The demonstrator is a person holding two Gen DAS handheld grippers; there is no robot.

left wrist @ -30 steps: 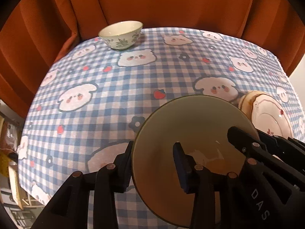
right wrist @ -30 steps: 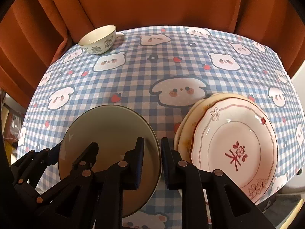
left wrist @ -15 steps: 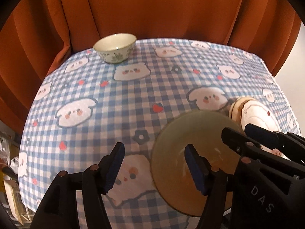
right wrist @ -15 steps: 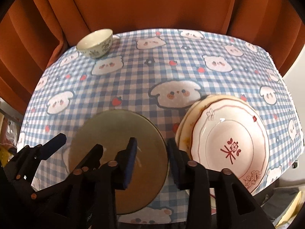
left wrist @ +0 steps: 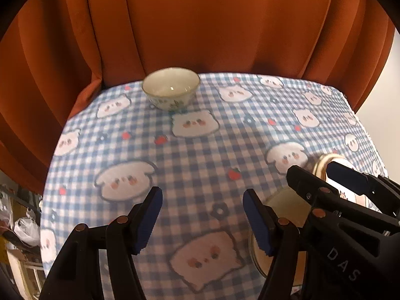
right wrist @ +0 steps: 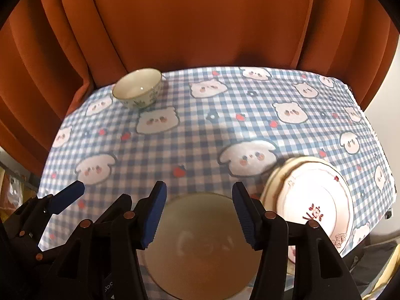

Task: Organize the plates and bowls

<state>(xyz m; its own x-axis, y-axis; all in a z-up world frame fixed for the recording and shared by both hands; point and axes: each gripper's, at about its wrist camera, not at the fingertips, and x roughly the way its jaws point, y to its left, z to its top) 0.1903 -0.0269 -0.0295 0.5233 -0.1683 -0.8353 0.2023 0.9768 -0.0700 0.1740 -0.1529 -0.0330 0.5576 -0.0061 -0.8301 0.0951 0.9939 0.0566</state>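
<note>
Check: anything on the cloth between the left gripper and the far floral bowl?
No dishes. In the left wrist view, only bare checkered tablecloth runs from the open left gripper to the floral bowl.

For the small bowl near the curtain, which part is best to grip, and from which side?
Grip the rim of the bowl: it stands upright with its mouth open and its wall is thin. Come from above on the near side, one finger inside and one outside. The left hand-held gripper is open and faces it, so it is probably the better choice.
</note>
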